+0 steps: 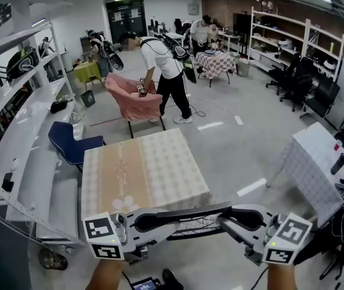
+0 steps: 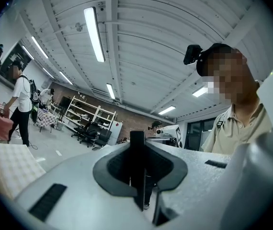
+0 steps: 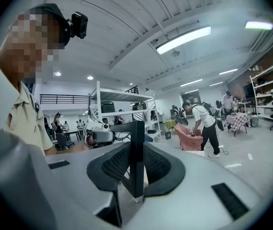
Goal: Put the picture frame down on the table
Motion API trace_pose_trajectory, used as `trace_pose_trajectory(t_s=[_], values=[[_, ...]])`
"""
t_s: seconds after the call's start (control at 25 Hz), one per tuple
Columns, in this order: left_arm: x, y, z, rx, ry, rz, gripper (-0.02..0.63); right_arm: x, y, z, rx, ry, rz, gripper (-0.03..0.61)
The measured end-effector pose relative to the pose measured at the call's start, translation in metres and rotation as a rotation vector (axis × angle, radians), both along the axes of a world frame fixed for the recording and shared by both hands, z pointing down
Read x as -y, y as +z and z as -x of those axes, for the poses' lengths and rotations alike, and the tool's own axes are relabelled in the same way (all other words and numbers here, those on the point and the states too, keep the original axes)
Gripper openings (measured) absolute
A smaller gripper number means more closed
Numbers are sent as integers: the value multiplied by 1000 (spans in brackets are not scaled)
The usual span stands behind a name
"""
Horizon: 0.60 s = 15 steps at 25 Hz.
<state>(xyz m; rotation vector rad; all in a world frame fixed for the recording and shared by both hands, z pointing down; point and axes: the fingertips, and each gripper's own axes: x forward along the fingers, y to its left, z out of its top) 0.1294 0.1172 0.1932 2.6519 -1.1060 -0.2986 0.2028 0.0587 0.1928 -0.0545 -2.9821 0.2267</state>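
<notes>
I hold the picture frame (image 1: 199, 212) between both grippers, low in the head view, just off the near edge of the table (image 1: 142, 174). It shows edge-on as a thin dark bar running from one gripper to the other. My left gripper (image 1: 154, 221) is shut on its left end and my right gripper (image 1: 244, 217) on its right end. In the left gripper view the frame (image 2: 137, 166) stands as a black strip pinched between the jaws of that gripper (image 2: 137, 176). The right gripper view shows the same strip (image 3: 136, 157) clamped in the other gripper (image 3: 136, 169). The frame's face is hidden.
A beige and checked cloth covers the table. White shelving (image 1: 21, 162) runs along the left, with a blue chair (image 1: 69, 144) beside it. A second covered table (image 1: 317, 168) stands at the right. Further back, a person (image 1: 166, 71) bends over a pink-draped chair (image 1: 133, 98).
</notes>
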Motion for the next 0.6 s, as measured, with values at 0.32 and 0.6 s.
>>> trace_pose_trajectory(t_s=[0.32,0.6], values=[[36,1,76,-3,61,0,44,32,-3,74,5,74,-11,71],[56,6,117,-15,79,0,44,50,1,114,-17,87,-16,71]])
